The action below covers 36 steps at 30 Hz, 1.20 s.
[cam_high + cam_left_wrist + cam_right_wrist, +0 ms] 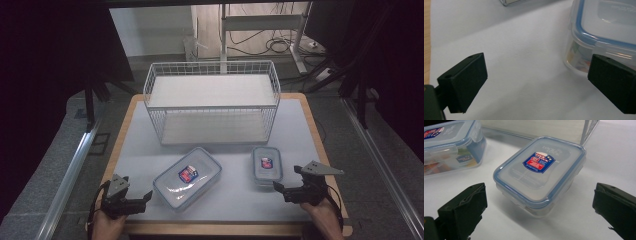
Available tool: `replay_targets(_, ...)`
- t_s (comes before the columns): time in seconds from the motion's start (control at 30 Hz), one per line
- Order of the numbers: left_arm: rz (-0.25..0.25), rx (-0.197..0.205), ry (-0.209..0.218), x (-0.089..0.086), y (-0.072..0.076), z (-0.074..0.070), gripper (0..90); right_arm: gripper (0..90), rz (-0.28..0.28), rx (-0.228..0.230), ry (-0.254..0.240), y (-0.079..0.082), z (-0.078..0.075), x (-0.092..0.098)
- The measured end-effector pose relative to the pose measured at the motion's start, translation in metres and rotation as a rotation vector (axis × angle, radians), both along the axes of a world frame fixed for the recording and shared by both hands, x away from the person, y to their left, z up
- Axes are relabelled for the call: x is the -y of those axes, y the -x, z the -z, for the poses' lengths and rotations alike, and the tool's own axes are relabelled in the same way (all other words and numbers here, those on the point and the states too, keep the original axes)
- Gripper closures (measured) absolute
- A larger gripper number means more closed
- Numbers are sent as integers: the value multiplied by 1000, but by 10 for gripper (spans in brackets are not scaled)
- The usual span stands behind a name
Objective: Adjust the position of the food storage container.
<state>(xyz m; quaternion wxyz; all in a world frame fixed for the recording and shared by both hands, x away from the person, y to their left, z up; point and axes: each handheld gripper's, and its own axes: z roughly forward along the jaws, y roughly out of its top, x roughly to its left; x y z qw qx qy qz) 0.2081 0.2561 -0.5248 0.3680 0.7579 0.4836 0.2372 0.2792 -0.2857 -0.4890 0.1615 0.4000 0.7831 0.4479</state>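
Two clear plastic food containers with blue-rimmed lids lie on the white mat. The large container (187,177) (602,32) (450,145) sits left of centre; the small container (267,166) (541,173) is to its right. My left gripper (145,199) (536,85) is open near the front left edge, its jaws wide apart with the large container's corner just beyond the right jaw. My right gripper (285,186) (539,215) is open too, held just in front of the small container, nothing between its jaws.
A white wire basket rack (212,102) with two shelves stands at the back of the mat (235,197). The wooden table edge (225,229) runs along the front. Cables and a desk frame (260,30) lie on the floor behind.
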Motion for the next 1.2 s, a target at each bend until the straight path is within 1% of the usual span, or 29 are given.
replay_targets(0.03, 2, -4, -5, 0, 0, 0, 25, 0, 1, -10, 2, -1, 2, 1)
replay_targets(0.07, 2, -4, -5, 0, 0, 0, 27, 0, 1, -10, 2, -1, 2, 1)
replay_targets(0.17, 7, -18, 19, -1, -1, 2, 29, 0, 15, -28, 22, -2, 6, 7)
replay_targets(0.2, 8, -25, 28, -2, -2, 2, 31, 0, 18, -26, 17, -3, 6, 9)
replay_targets(0.27, 5, -28, 27, -2, -2, 3, 31, 0, 15, -23, 14, -3, 6, 8)
replay_targets(0.37, 1, -29, 29, -3, -2, 3, 31, 0, 6, -27, 35, -3, 7, 5)
replay_targets(0.43, -6, -30, 39, -4, -2, 3, 31, 0, 1, -29, 48, -3, 8, 4)
replay_targets(0.5, -7, -28, 38, -4, -2, 3, 31, 0, 2, -35, 57, -3, 8, 3)
replay_targets(0.57, -8, -29, 38, -4, -2, 3, 32, 3, 7, -32, 68, -3, 8, 3)
replay_targets(0.63, -2, -29, 29, -3, -2, 4, 32, 22, 14, -29, 79, -3, 8, 4)
replay_targets(0.73, 2, -21, 20, -1, -2, 3, 32, 48, 21, -28, 84, -3, 7, 5)
replay_targets(0.87, 1, -7, 2, 0, -2, 2, 34, 105, 34, -15, 88, -3, 3, 6)
replay_targets(0.9, -2, -7, -2, 0, -2, 2, 35, 145, 32, -11, 81, -3, 0, 5)
replay_targets(0.93, -6, -8, -6, 0, -2, 2, 35, 145, 32, -11, 81, -3, 0, 5)
replay_targets(0.97, -11, -10, -18, 1, -2, 1, 38, 194, 23, -10, 71, -4, -4, 3)
replay_targets(1.0, -11, -10, -18, 1, -2, 1, 39, 194, 23, -10, 71, -4, -4, 3)
replay_targets(1.07, -17, -11, -29, 1, -2, 1, 39, 263, 3, -23, 65, -5, -7, -1)
replay_targets(1.1, -19, -12, -27, 1, -2, 1, 38, 338, -18, -24, 69, -7, -10, -6)
replay_targets(1.13, -19, -12, -25, 0, -2, 1, 38, 369, -28, -28, 69, -9, -11, -9)
replay_targets(1.17, -19, -12, -25, 0, -2, 1, 37, 369, -28, -28, 69, -9, -11, -9)
replay_targets(1.2, -20, -13, -26, 0, -2, 1, 37, 398, -31, -31, 62, -11, -12, -11)
